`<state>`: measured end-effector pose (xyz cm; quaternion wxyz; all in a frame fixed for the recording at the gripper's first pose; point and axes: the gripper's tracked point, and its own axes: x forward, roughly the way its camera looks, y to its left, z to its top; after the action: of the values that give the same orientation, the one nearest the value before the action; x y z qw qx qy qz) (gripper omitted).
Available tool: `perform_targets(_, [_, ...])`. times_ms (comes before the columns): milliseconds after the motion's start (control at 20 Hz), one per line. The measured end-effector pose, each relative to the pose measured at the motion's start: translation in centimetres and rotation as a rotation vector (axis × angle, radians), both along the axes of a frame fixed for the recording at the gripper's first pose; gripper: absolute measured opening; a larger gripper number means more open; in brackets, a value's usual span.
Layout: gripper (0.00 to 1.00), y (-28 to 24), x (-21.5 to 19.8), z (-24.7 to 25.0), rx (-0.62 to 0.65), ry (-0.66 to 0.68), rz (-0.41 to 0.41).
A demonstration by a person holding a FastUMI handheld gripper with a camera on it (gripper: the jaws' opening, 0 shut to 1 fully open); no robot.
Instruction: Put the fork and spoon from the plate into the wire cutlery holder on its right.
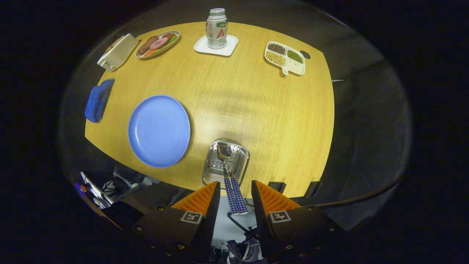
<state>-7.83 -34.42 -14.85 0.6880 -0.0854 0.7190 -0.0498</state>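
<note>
My jaws (235, 200) stand spread and pinch nothing. Just ahead of them, and partly between them, two checked handles (234, 196) stick up out of the wire holder (226, 161), side by side and leaning back toward me. Their long axis runs straight along my line of sight, heads down in the holder. One head is a spoon (224, 150), its bowl resting against the far inner wall. The other I take to be the fork (its tines are hidden among the wires, so I cannot confirm it).

The blue plate (159, 130) lies just to the left of the holder, near it but apart, with nothing on it. By that I judge both pieces delivered, and what remains is to draw straight back without nudging the handles, which sit close to my inner faces.

Farther across the desk (256, 110) are a blue cloth (98, 101), a dish of food (158, 44), a bottle on a white coaster (216, 28) and a divided tray of beans (285, 57), all well apart and out of the way.
</note>
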Motion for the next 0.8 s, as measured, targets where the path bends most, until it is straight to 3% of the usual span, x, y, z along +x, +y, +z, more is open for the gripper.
perform_targets(50, [0.62,0.1,-0.1,0.2,0.002,-0.006,-0.001])
perform_targets(100, [0.65,0.2,-0.2,0.5,0.001,-0.012,-0.004])
perform_targets(200, [0.66,0.2,-0.2,1.5,-0.008,-0.046,-0.011])
perform_targets(350, [0.97,1.3,0.3,2.7,0.006,-0.126,-0.011])
perform_targets(500, [0.97,3.1,0.8,3.3,0.039,-0.239,-0.008])
perform_targets(800, [0.97,7.3,2.8,6.9,0.063,-0.664,-0.025])
